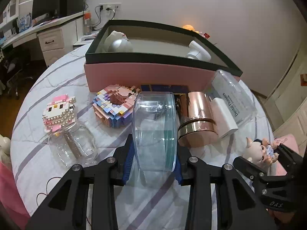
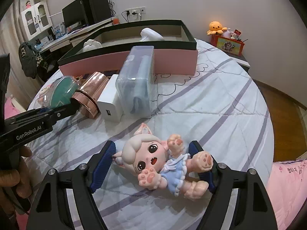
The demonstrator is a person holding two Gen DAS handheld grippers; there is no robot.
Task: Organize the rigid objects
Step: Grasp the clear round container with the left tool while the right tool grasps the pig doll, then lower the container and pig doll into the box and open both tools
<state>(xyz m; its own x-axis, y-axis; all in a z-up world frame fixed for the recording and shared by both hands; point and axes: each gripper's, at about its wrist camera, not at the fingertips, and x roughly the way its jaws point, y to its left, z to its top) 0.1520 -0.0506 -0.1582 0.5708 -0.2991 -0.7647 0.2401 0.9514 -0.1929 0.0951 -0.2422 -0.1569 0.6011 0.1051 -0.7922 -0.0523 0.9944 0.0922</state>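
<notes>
Left tongs (image 1: 153, 161): clenched on my clear round case (image 1: 155, 132), blue pads pressing both flat faces.
Round case look: transparent disc, teal tint at right rim, standing on edge on the striped quilt (image 1: 57, 88).
Case position: between my pads, copper tin (image 1: 197, 118) just right of it, block houses (image 1: 115, 105) beyond left.
Right tongs (image 2: 153, 166): spread wide around my pig doll (image 2: 163, 163); left pad touches its ear, right pad by its foot, real grip I cannot tell.
Doll look: pale hair, pink paws, blue dress, lying on its back.
Doll position: on quilt, near me, white charger (image 2: 112, 99) and clear box (image 2: 137, 82) beyond.
Pink box (image 2: 172, 61): far side, open, dark rim.
</notes>
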